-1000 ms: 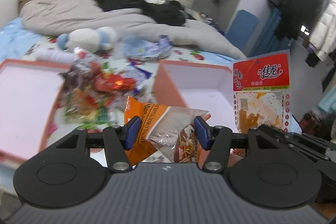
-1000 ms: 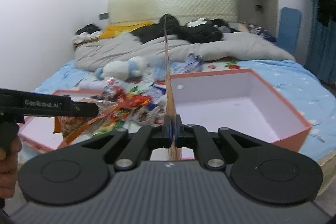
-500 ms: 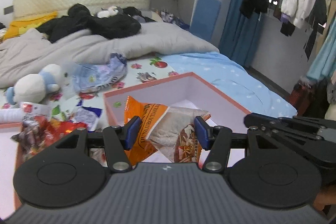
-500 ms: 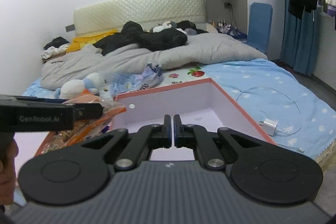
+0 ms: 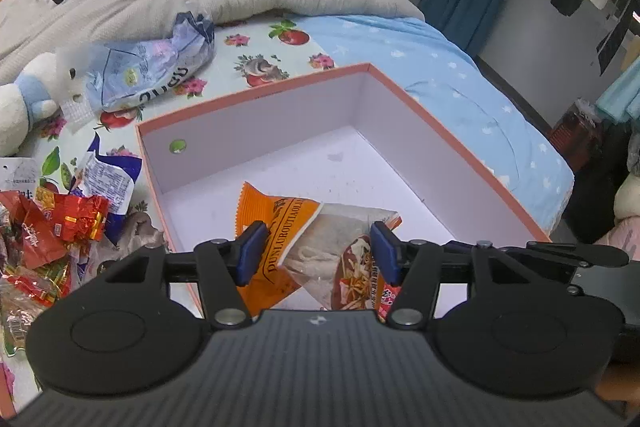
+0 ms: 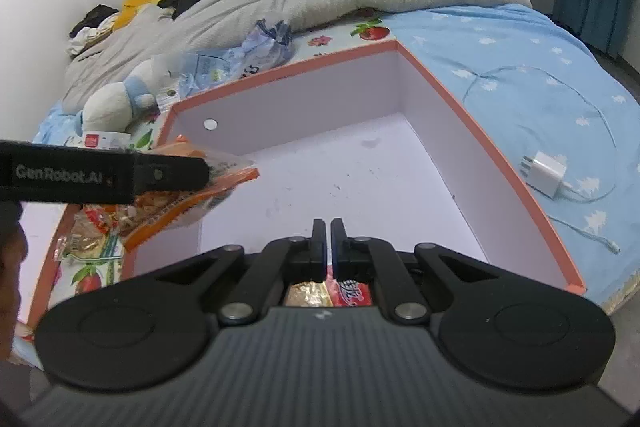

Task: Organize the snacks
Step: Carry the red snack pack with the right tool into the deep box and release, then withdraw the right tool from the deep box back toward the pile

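Note:
My left gripper (image 5: 316, 247) is shut on an orange and clear snack bag (image 5: 316, 227) and holds it over the near left corner of the open orange box (image 5: 440, 123) with a white inside. In the right wrist view the left gripper (image 6: 200, 169) comes in from the left with the same bag (image 6: 192, 203). My right gripper (image 6: 329, 239) is shut over the box's near edge (image 6: 500, 155). A red and gold snack packet (image 6: 332, 294) lies in the box just beneath the right gripper, loose of its fingers. A pile of red snack packets (image 5: 44, 239) lies left of the box.
A second orange box (image 6: 44, 267) sits to the left. A white and blue plush toy (image 5: 28, 99), a crumpled blue bag (image 5: 152, 67), a grey duvet and black clothes lie behind. A white charger with cable (image 6: 546, 173) lies on the blue sheet, right of the box.
Both grippers have moved over the right-hand box and tilted down. The red and gold packet left the right gripper and now lies in the box. The left gripper still holds the orange bag.

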Motion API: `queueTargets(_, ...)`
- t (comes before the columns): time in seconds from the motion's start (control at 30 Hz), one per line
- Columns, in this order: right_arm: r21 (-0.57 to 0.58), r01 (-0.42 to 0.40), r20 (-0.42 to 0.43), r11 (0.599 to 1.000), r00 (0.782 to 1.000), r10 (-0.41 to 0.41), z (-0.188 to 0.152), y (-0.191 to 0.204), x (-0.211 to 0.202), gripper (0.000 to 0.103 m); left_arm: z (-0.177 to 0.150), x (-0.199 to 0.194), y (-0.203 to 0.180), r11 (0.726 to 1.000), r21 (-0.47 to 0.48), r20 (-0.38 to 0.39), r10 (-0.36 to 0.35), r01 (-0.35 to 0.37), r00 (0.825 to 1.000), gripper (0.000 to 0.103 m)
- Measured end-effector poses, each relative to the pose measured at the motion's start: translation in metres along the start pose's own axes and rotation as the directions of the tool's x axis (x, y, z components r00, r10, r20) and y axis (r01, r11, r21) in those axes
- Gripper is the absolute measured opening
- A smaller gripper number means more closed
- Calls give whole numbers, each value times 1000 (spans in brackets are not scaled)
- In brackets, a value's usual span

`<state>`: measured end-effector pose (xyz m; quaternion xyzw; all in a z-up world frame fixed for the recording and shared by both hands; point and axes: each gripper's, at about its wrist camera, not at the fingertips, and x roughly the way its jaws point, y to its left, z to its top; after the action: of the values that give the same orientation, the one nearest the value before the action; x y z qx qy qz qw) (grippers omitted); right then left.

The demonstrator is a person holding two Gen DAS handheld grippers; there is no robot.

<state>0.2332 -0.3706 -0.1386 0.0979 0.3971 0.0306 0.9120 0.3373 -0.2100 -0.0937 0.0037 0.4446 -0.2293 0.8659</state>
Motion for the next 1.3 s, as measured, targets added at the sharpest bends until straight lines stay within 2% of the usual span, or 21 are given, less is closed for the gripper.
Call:
queueTargets(0.07, 7, 3, 5, 1000, 1000, -3, -1, -2, -2, 7, -2, -2, 0, 1000, -10, -7, -6, 6, 1000, 65)
queueTargets(0.1, 9, 4, 10, 1000, 1000, -4, 0, -2, -3, 7, -3, -3, 1, 1000, -14, -10, -11, 11, 1000, 70)
queueTargets(0.13, 9, 5, 16, 1000, 1000, -5, 0, -2, -3, 7, -3, -3, 3, 1000, -19, -12, -10, 10, 1000, 80)
queueTargets(0.2, -1, 9, 29, 1000, 1000, -9, 0, 2, -6, 7, -6, -9, 4, 1000, -21, 3, -3, 3, 1000, 85)
queueTargets(0.47, -27, 6, 90, 1000, 996, -4, -7, 20, -23, 8, -24, -45, 4, 1000, 26, 68, 1, -3, 998, 86)
queueTargets(0.53, -38, 5, 102, 999, 995, -1, -9, 27, -27, 8, -32, -56, 6, 999, 25, 92, 21, -23, 996, 86)
queueTargets(0.67, -53, -20, 120, 998, 992, 27, -15, 41, -33, 8, -46, -75, 9, 997, 42, 131, 65, -71, 989, 86)
queueTargets(0.83, -64, -60, 130, 996, 989, 68, -19, 59, -36, 8, -59, -97, 23, 996, 28, 163, 73, -79, 984, 87)
queueTargets(0.93, -74, -80, 130, 994, 988, 89, -21, 68, -36, 8, -62, -107, 33, 994, 8, 166, 109, -112, 980, 94)
queueTargets(1.3, -124, -164, 133, 979, 975, 180, -23, 113, -39, 8, -91, -137, 86, 984, -118, 165, 152, -133, 975, 94)
